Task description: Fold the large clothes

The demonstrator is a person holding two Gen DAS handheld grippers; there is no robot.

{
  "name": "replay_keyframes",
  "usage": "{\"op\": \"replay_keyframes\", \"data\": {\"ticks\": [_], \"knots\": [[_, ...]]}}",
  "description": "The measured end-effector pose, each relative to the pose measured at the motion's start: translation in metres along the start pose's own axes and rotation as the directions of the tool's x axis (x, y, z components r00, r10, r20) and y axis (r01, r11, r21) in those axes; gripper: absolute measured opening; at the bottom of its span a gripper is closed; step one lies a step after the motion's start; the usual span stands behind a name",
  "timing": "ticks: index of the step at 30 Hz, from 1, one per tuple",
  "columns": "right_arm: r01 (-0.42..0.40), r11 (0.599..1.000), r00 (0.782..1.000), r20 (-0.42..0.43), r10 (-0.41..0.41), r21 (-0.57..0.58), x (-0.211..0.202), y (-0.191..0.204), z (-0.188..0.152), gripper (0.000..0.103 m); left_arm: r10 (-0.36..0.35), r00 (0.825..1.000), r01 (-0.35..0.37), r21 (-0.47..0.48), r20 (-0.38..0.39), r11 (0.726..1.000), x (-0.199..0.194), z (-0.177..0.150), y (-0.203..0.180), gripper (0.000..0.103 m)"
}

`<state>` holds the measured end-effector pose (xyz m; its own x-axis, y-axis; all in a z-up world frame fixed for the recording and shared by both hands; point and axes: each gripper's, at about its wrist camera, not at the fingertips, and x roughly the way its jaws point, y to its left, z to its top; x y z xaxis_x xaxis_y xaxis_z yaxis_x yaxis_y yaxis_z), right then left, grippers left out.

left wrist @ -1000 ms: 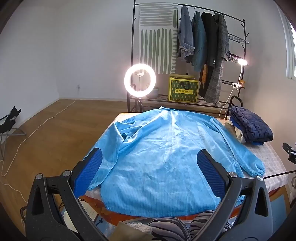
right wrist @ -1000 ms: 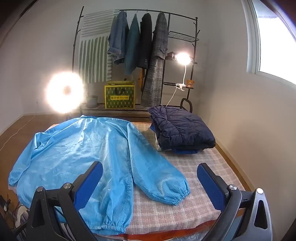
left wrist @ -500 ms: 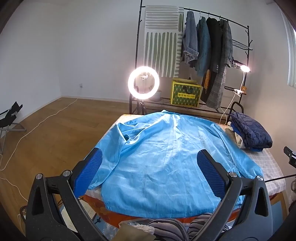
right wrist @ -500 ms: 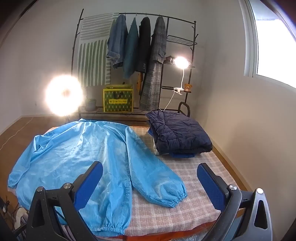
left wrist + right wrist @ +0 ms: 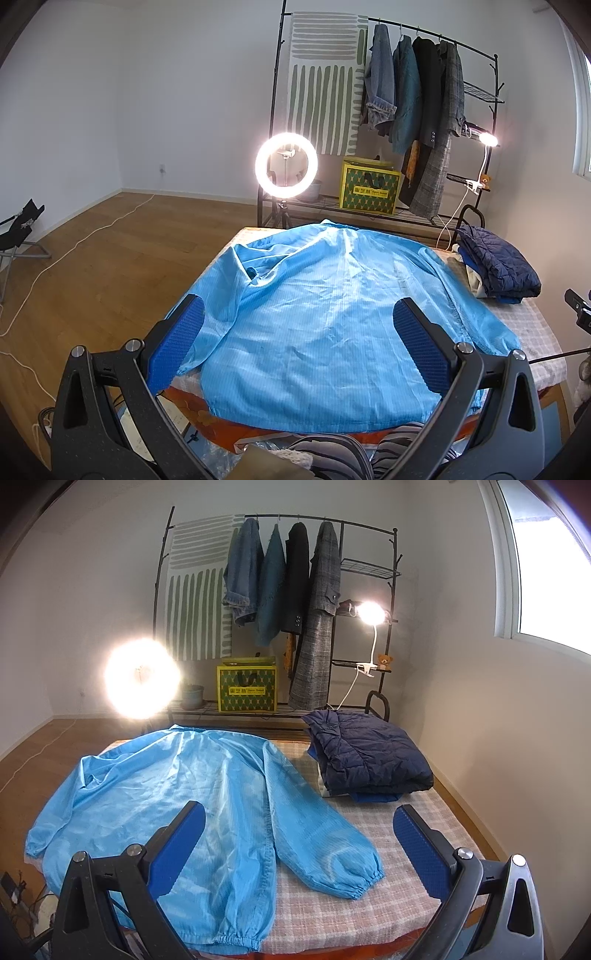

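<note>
**A:** Pictured: a light blue jacket [image 5: 332,325] spread flat, back up, over a checked table cover [image 5: 369,915]. Which way does it lie?

**B:** Its long axis runs straight away from the person: hem at the near edge, collar at the far edge, toward the clothes rack [image 5: 388,110] and ring light [image 5: 286,165]. The right sleeve [image 5: 317,830] stretches along the body's side, cuff toward the near edge. The left sleeve [image 5: 236,288] lies bunched along the other side.

**A:** And the grippers?

**B:** Both hover above the near edge, touching nothing. The left gripper [image 5: 295,343] is spread wide and faces the middle of the hem. The right gripper [image 5: 299,845] is equally wide, and the right cuff sits between its fingers in its own view.

**A:** So which hand leads?

**B:** By my reading, each is nearest its own side: the right to the free sleeve, the left to the bunched one. A first fold would likely bring a sleeve inward across the long axis.

**A:** Anything else on the table?

**B:** A folded navy padded jacket [image 5: 369,757] tops a small stack at the far right corner, apart from the blue sleeve.
</note>
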<state>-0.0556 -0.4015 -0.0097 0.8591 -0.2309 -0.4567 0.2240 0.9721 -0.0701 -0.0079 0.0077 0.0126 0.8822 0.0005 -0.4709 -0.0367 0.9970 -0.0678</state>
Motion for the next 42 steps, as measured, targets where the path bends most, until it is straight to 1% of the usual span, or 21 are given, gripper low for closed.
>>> {"op": "replay_keyframes", "data": {"ticks": [20,42], "knots": [[-0.044,0.999,0.999,0.004,0.044,0.000,0.005,0.005,0.002,0.103,-0.005,1.000,0.005,-0.005,0.000,1.000,0.001,-0.002,0.003,0.103],[-0.062,0.998,0.998,-0.009,0.062,-0.007,0.013,0.010,0.001,0.103,-0.007,1.000,0.007,-0.007,-0.002,1.000,0.001,-0.002,0.006,0.103]]}}
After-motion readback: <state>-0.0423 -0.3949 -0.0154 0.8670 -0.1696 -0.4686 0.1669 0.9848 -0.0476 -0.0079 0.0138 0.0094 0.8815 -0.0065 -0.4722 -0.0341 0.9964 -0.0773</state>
